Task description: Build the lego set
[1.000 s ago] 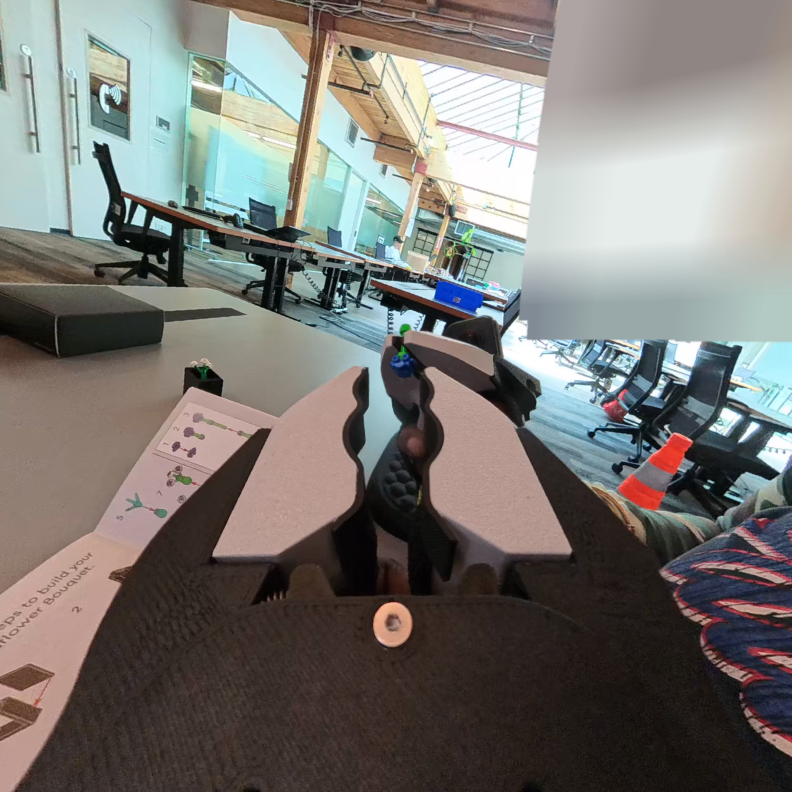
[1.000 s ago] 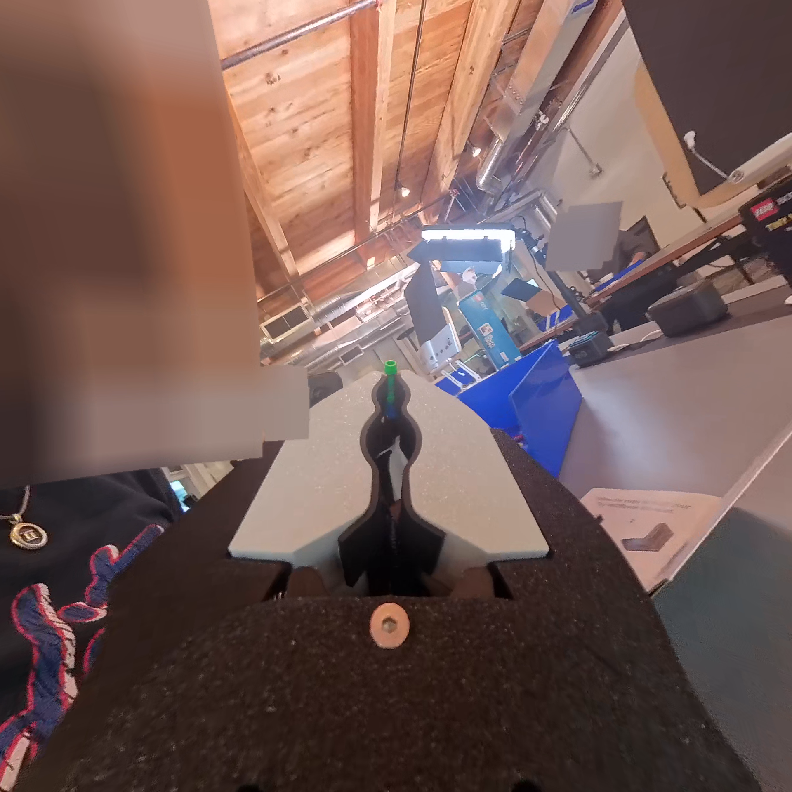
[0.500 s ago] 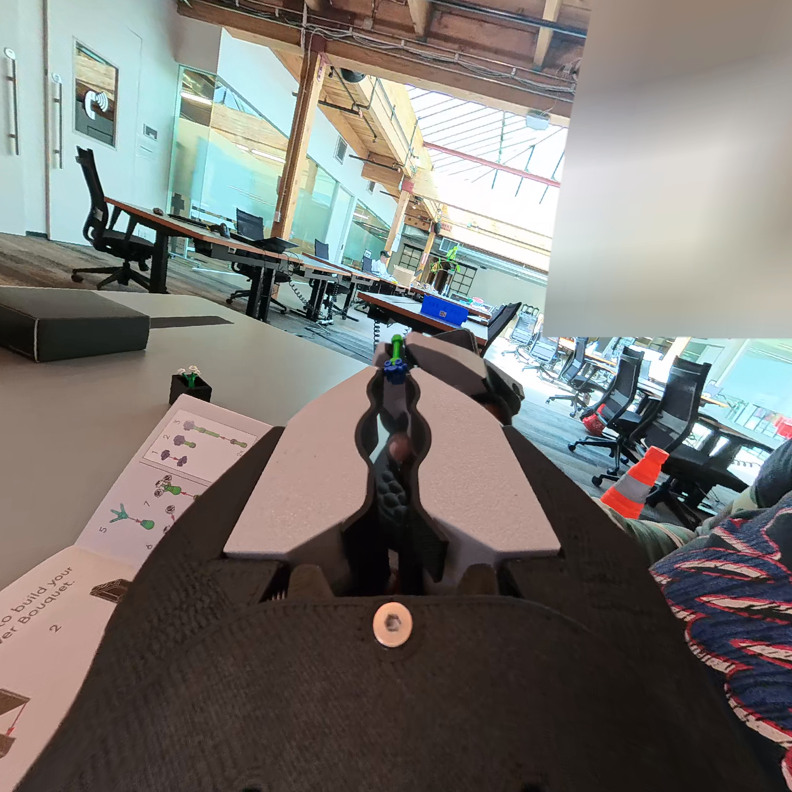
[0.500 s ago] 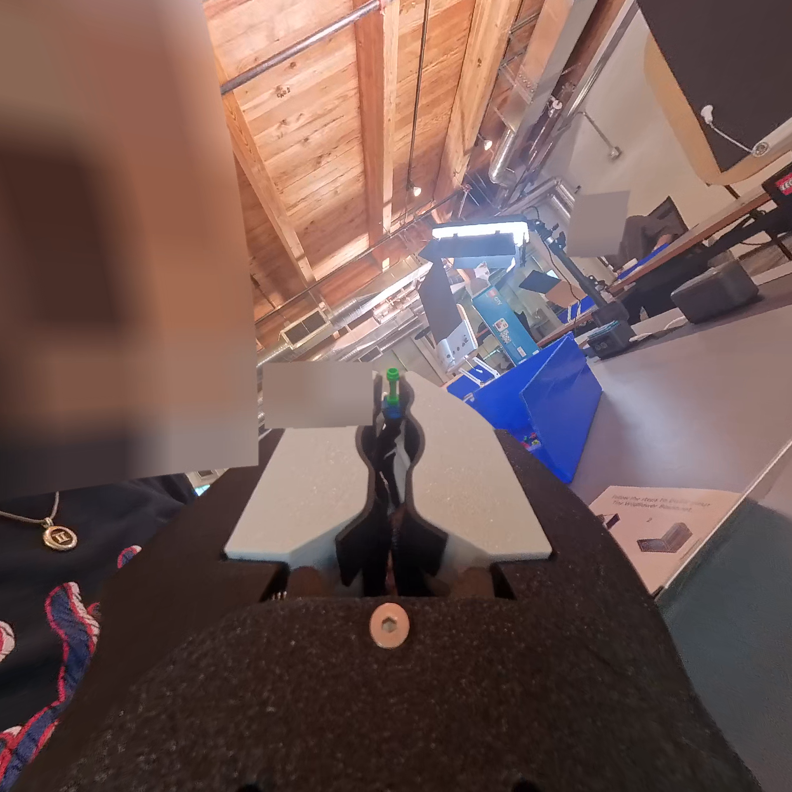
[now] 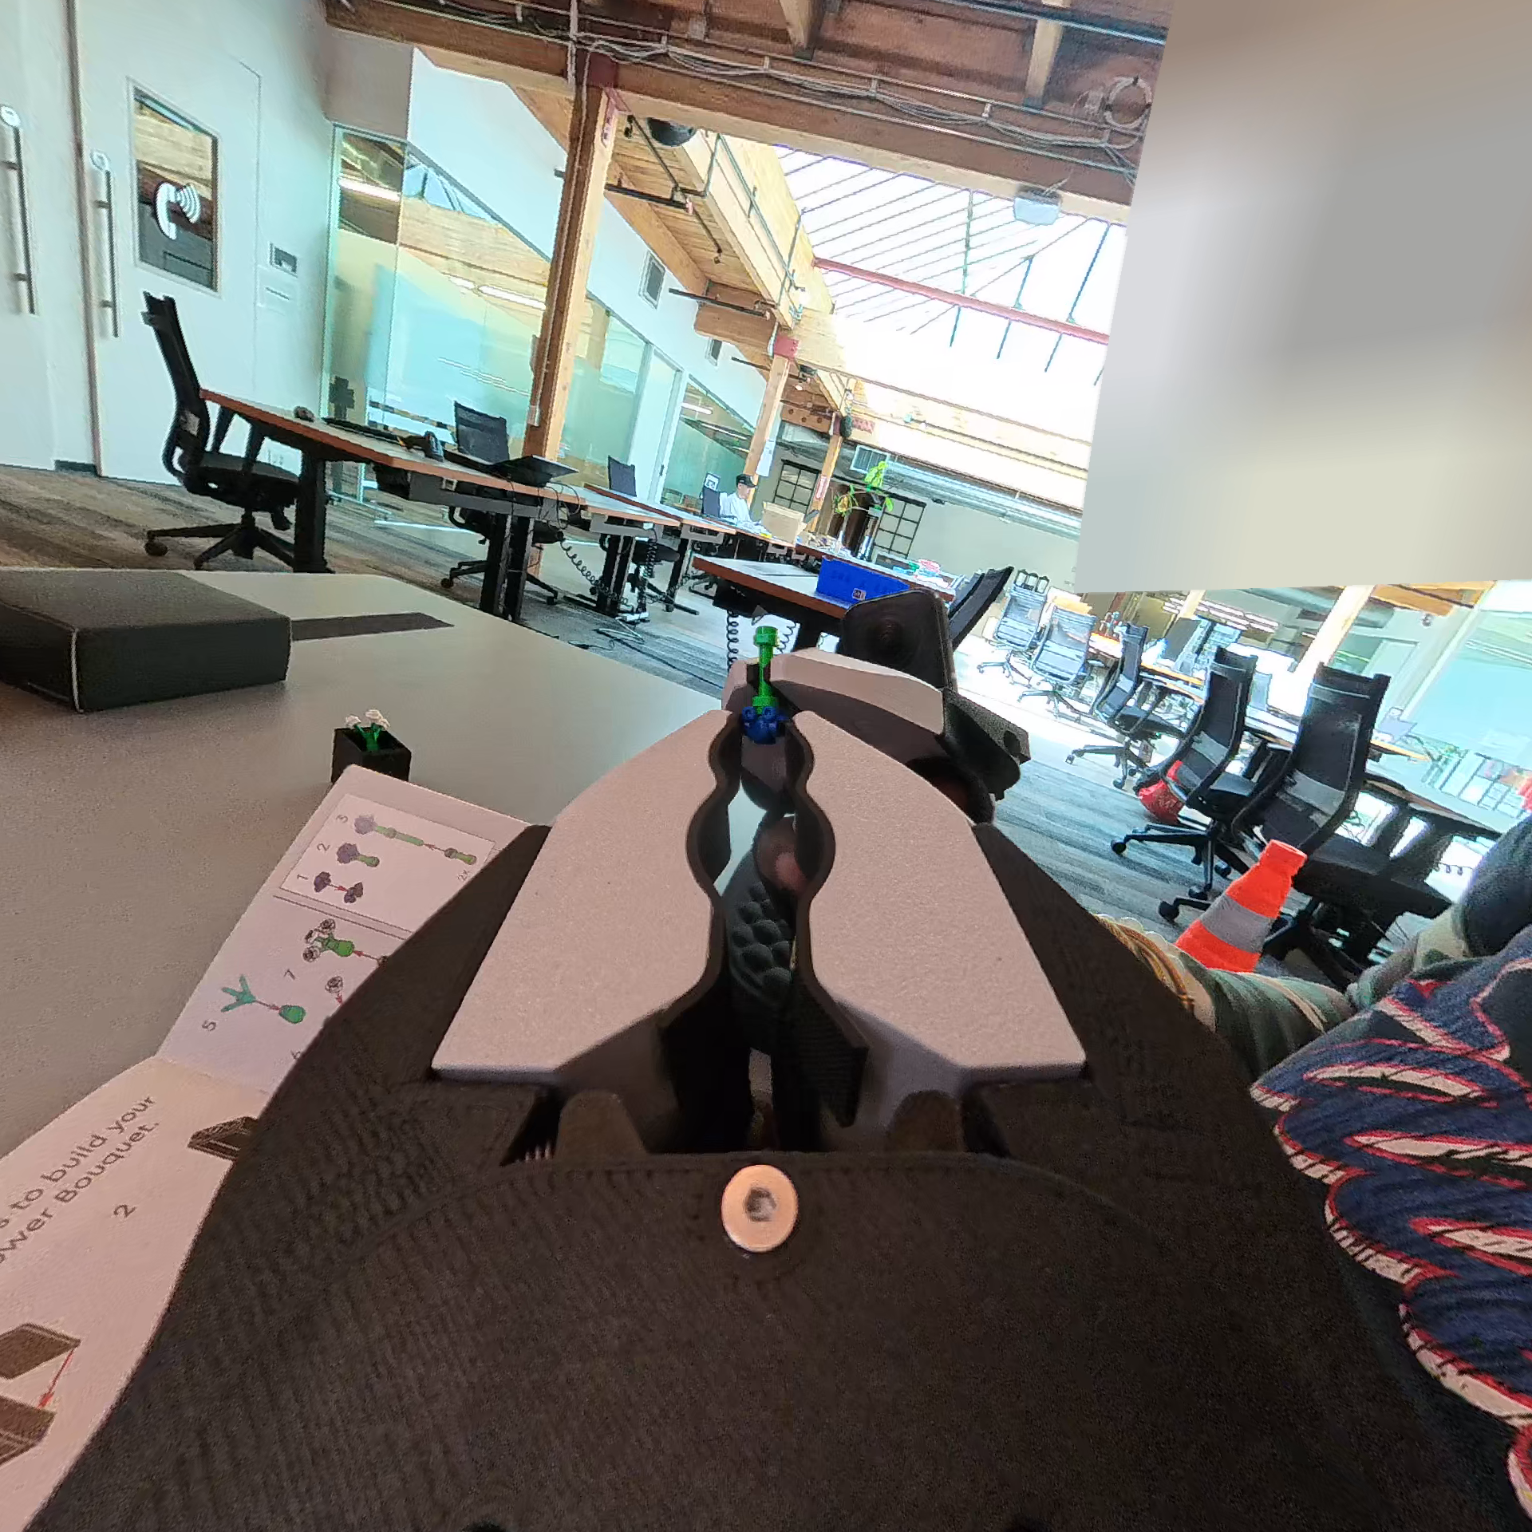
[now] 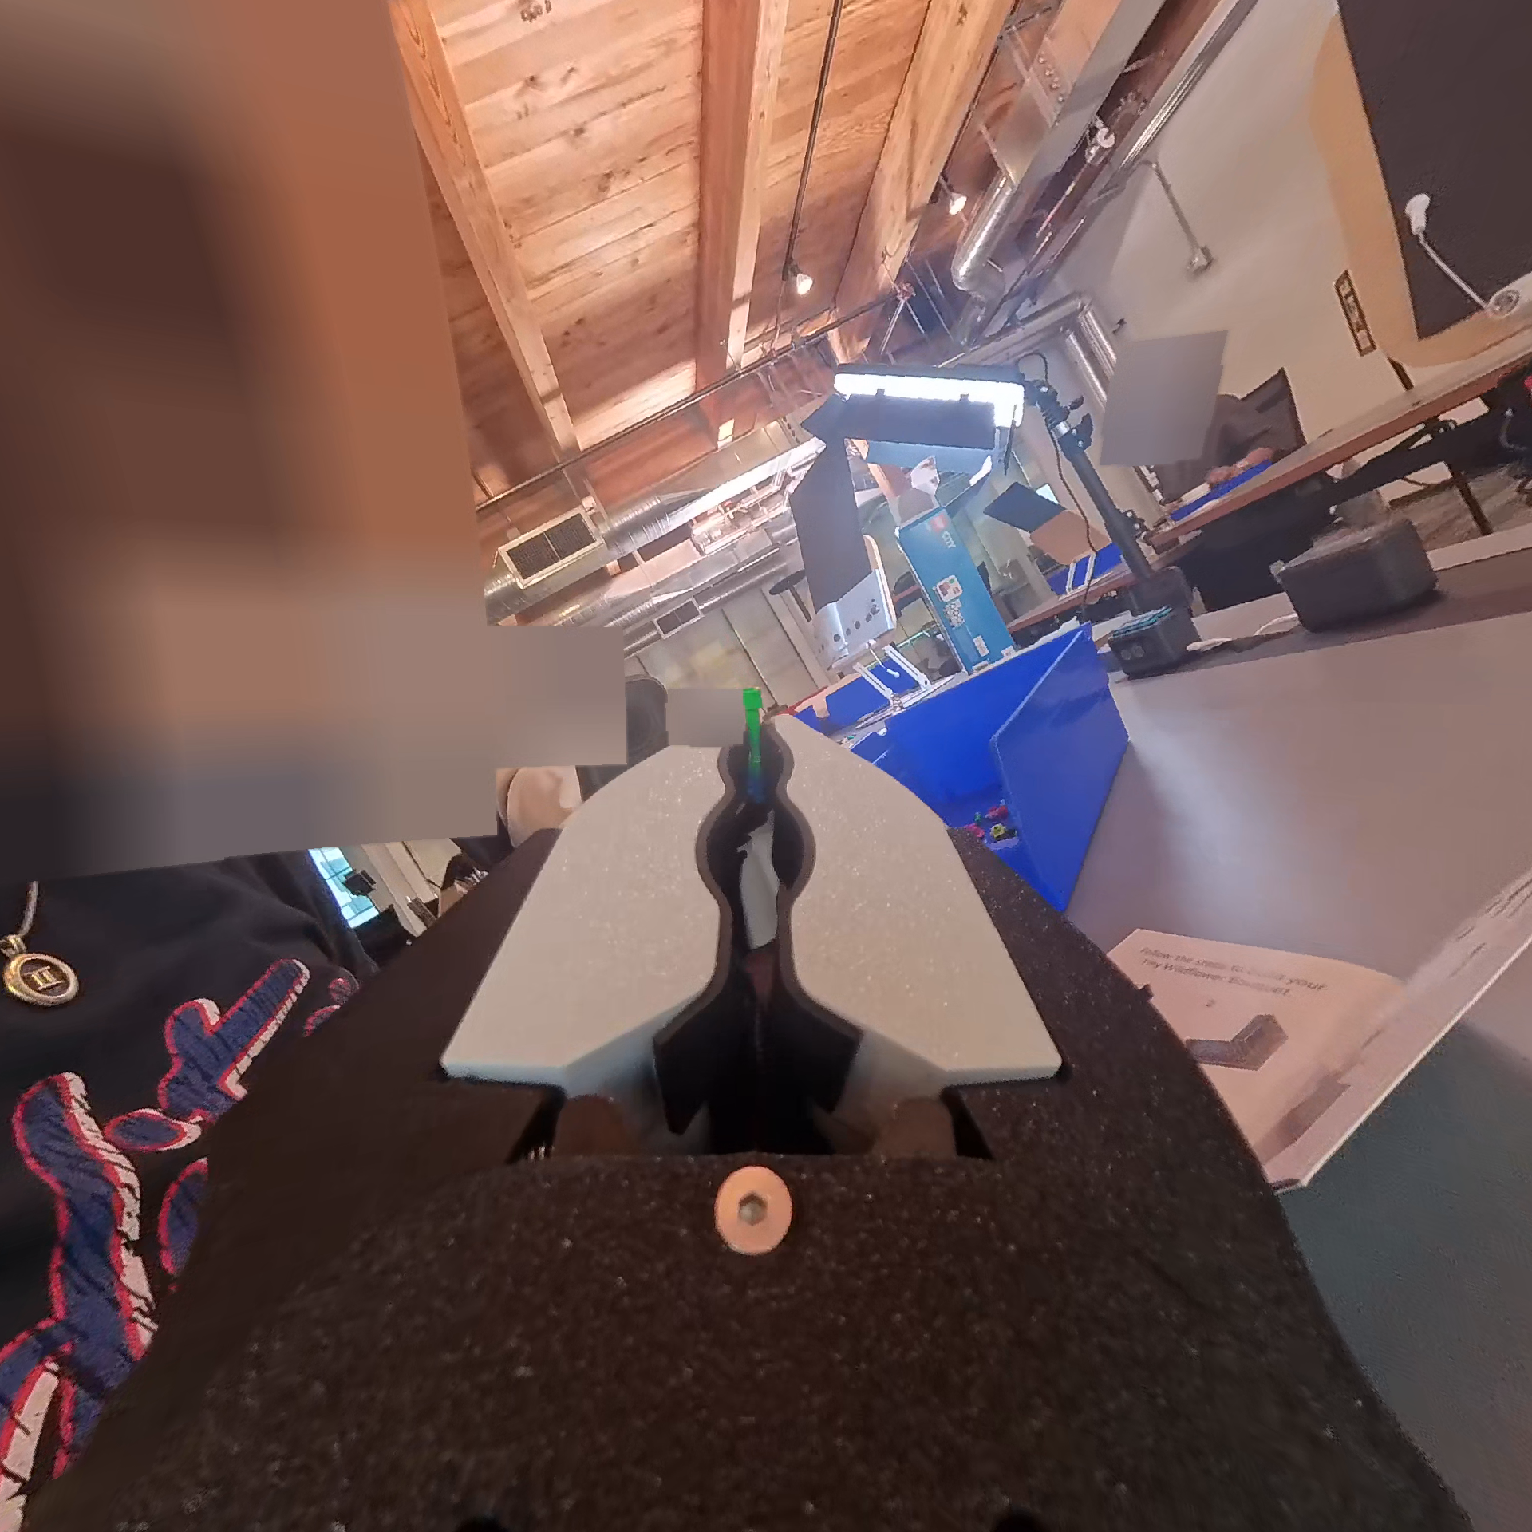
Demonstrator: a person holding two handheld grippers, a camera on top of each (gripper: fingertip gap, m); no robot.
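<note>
Since a second ago the left gripper (image 5: 761, 729) has pinched onto the blue flower piece (image 5: 761, 726); the right gripper (image 6: 756, 767), raised tip-to-tip, clamps its green stem (image 6: 753, 729).

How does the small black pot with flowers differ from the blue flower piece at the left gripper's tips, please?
The black pot stands on the grey table; the blue flower piece is held in the air by the left gripper. The pot carries white blooms; the blue flower sits on a green stem. Both are small Lego parts.
</note>
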